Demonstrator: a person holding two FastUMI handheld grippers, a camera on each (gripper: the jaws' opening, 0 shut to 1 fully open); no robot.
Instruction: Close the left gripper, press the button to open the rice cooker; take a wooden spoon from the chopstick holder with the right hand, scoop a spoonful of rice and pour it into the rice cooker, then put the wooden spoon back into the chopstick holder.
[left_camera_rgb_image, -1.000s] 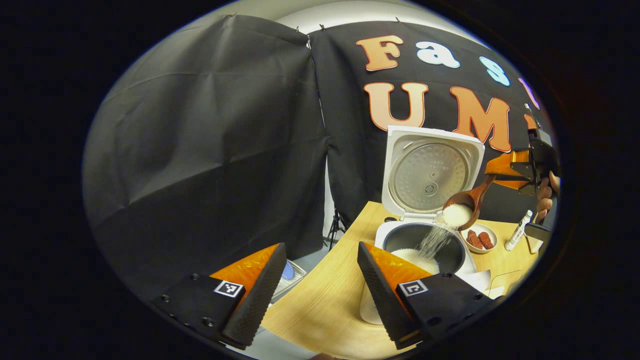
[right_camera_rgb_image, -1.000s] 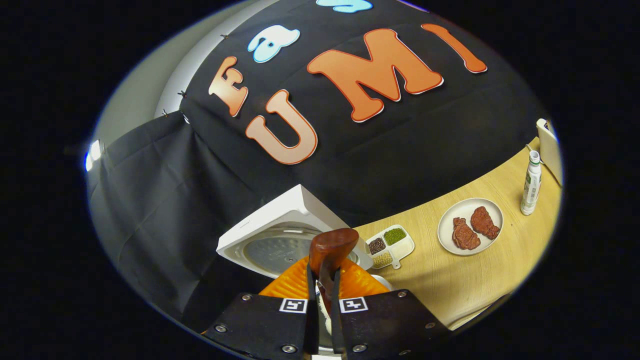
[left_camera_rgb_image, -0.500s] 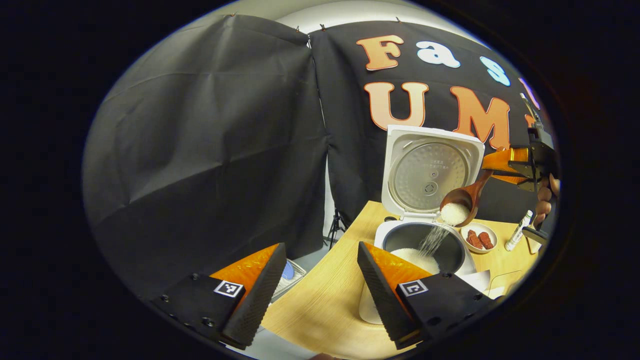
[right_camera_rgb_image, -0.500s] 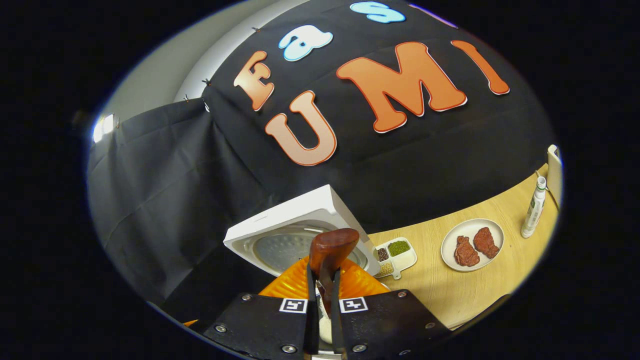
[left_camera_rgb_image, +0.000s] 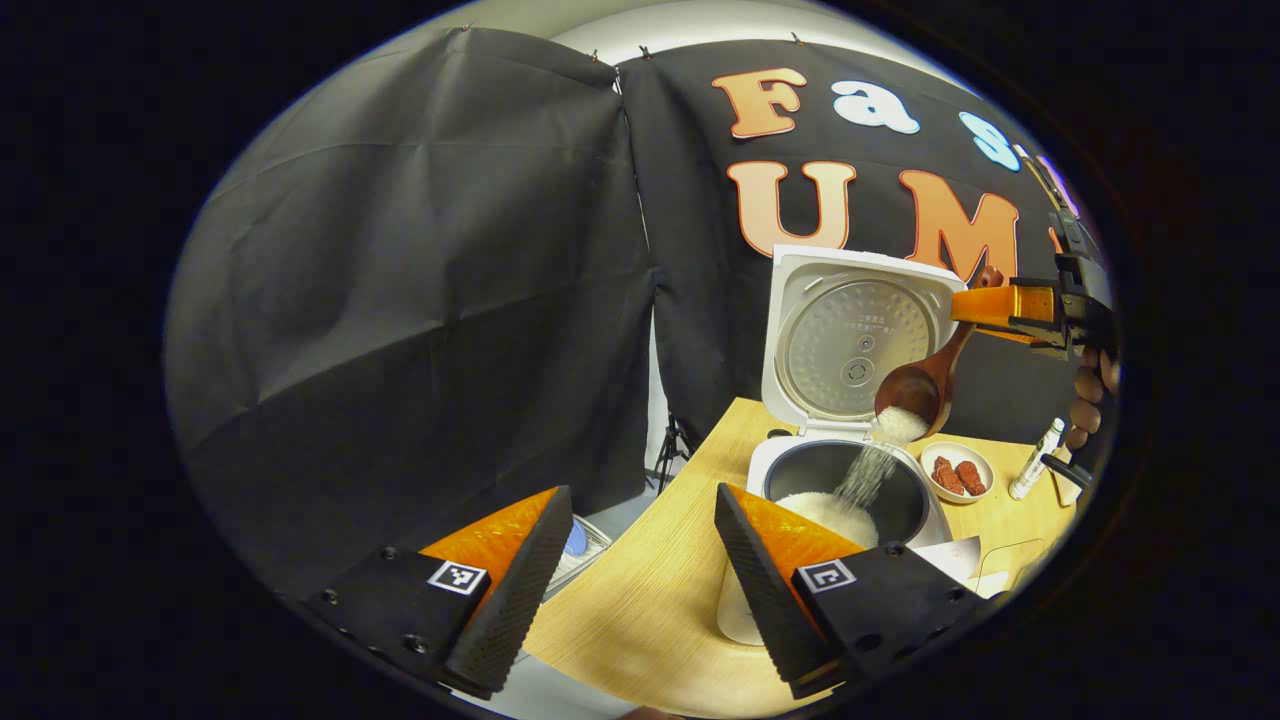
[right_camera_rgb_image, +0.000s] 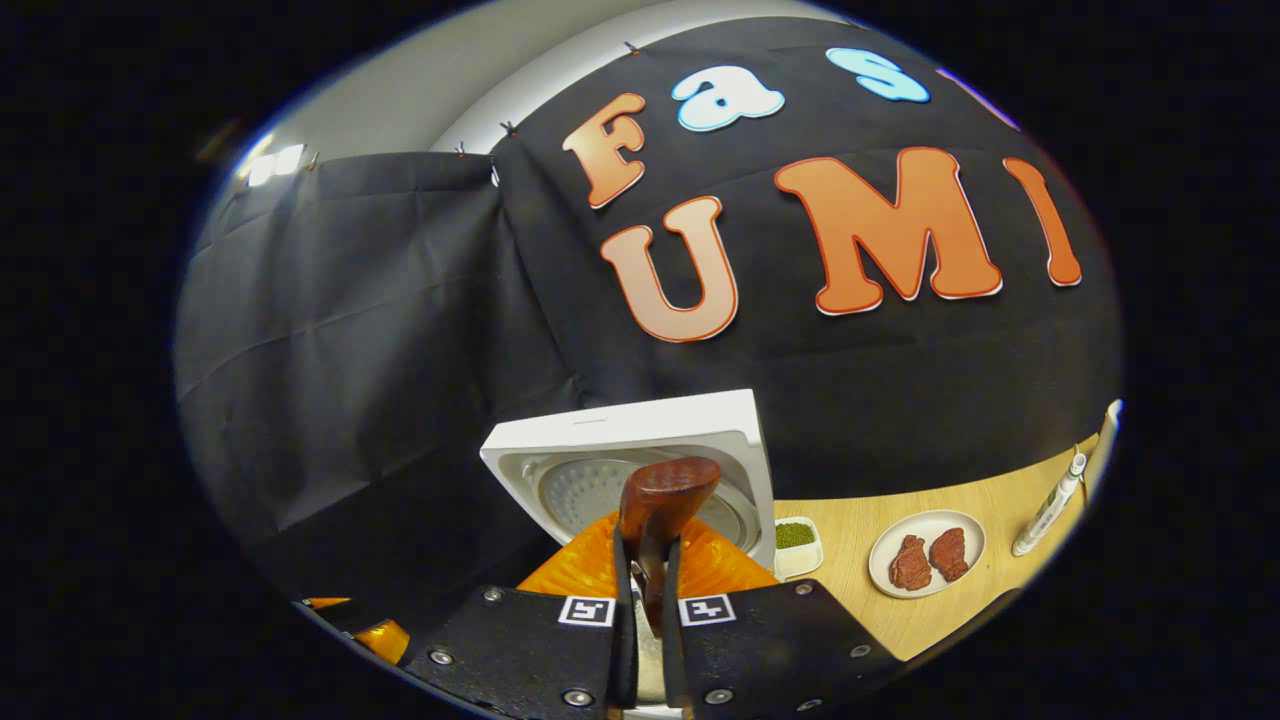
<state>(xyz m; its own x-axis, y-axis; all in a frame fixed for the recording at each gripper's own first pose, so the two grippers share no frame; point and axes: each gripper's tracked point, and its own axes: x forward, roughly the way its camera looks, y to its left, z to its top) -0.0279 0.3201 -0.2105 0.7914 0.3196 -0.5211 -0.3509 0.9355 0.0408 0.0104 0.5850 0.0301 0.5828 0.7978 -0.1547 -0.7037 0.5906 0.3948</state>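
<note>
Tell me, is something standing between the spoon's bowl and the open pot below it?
Nothing visible does. The wooden spoon is tipped above the rice cooker; only falling rice crosses the gap. The lid stands open behind.

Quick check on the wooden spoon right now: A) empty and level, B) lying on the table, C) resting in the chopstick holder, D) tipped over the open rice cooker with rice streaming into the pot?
D: the brown wooden spoon, clamped in the right hand-held gripper, tilts over the open white rice cooker while white rice streams into its pot.
</note>
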